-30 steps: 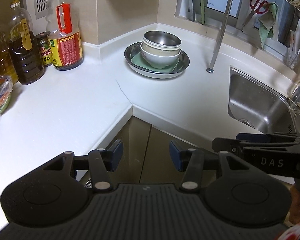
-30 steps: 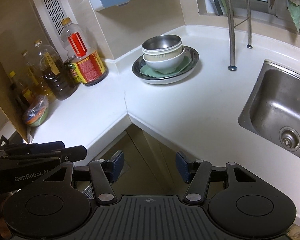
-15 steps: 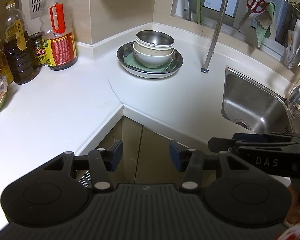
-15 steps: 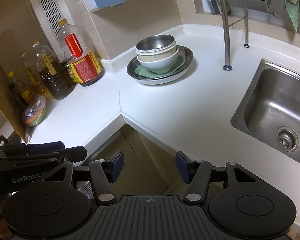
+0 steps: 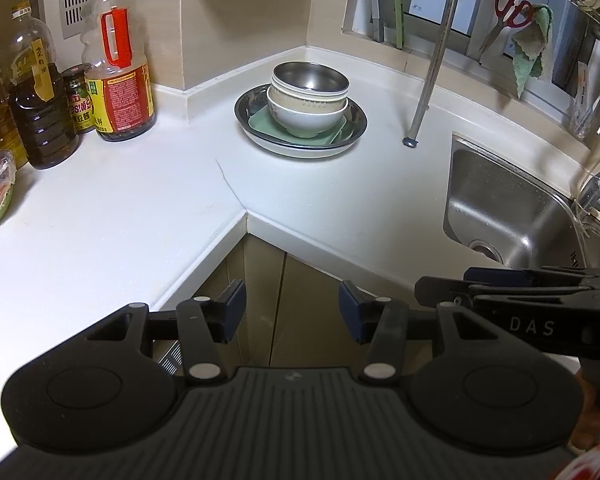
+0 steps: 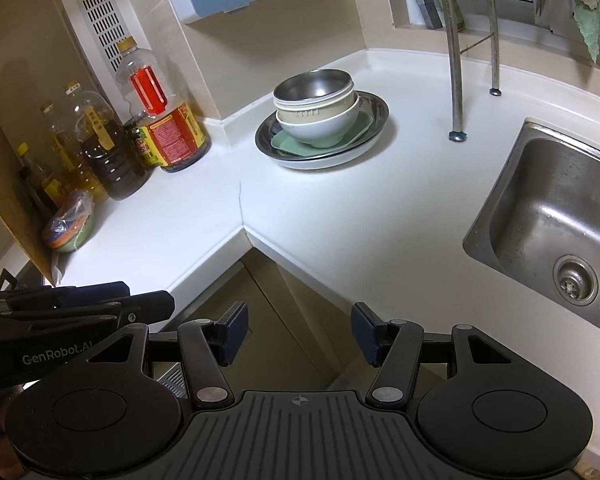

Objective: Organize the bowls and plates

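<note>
Dish stack (image 5: 306,116) sits well back from counter edge (image 5: 204,256); both grippers empty.

My views are sharp but dim and warm; glare sits on the sink (image 6: 556,216), and fisheye bends every edge.

Stack of dishes sits at the back corner of the white countertop (image 5: 140,208), all upright, nested. Bottom: white plate (image 5: 300,151), only its rim shows. On it a wide shallow steel plate (image 5: 358,114), shiny, dark inside. Inside that a pale green square plate (image 5: 260,123), corners poking out from under the bowls. On the green plate a white bowl (image 5: 306,118) with a foot ring. In it a cream bowl (image 5: 308,97), rim visible. Topmost a steel bowl (image 5: 310,76), empty, seated in the cream one.
</note>
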Available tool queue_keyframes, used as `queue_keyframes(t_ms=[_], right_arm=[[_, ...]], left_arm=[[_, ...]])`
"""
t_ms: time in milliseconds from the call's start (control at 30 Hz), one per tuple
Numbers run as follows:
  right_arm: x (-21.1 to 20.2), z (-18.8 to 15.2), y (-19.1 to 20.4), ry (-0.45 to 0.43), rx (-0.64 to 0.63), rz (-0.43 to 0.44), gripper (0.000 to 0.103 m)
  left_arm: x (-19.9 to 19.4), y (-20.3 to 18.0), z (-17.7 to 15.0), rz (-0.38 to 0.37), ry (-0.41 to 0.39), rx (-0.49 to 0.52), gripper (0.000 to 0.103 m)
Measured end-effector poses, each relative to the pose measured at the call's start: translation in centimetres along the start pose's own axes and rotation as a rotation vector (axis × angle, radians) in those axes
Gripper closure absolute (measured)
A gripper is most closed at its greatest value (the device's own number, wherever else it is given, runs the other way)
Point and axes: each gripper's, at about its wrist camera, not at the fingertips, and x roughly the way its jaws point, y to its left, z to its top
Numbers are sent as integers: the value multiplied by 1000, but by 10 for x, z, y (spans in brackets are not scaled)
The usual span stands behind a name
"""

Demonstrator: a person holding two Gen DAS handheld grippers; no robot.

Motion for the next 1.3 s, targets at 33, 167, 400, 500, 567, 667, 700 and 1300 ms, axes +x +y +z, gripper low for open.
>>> queue_keyframes(t_ms=[33,167,400,500,567,667,700,1300], right_arm=[[0,0,0,0,0,-1,46],[0,0,1,0,0,-2,46],[1,-1,3,1,-3,-3,46],[1,-1,2,1,-4,-2,46],[1,-1,3,1,-4,-3,46],[1,-1,4,-1,-8,-2,46],[1,-1,4,-2,-9,-2,46],[1,2,5,-4,-14,0,46]], left_arm=[[0,0,0,0,0,0,55],[0,0,0,-1,1,-1,55],[-1,0,0,-4,-1,-2,55],[-1,1,0,-4,-1,-2,55],[-1,0,0,-4,-1,-2,55],[-3,1,0,-3,-4,-3,55],[-3,2,0,-3,-5,-4,55],[-4,3,3,-3,-6,-3,55]])
